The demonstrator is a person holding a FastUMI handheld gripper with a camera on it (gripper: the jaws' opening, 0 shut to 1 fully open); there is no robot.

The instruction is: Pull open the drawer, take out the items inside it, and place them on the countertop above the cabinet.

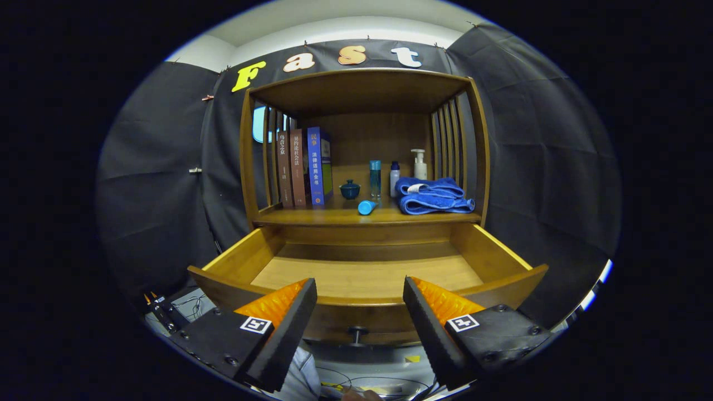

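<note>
Before open drawer [367,273], tongs [360,303] spread, holding nothing; drawer looks bare, cylinder [367,207] lies on tabletop [312,216].

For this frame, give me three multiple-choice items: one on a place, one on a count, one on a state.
1. Where does the small blue tube lie?
A. on the countertop's front edge, ahead of the tall blue bottle
B. inside the drawer
C. on top of the books

2. How many books stand at the left of the countertop?
A. one
B. three
C. five

3. What state is the drawer in?
A. shut
B. pulled open, the visible floor bare
C. pulled open, full of towels

Answers:
1 A: the tube lies on its side ahead of the tall blue bottle.
2 B: three spines stand side by side.
3 B: bare wood shows inside the drawer, beyond the open hand-held gripper; the folded blue towel is on the countertop.
</note>
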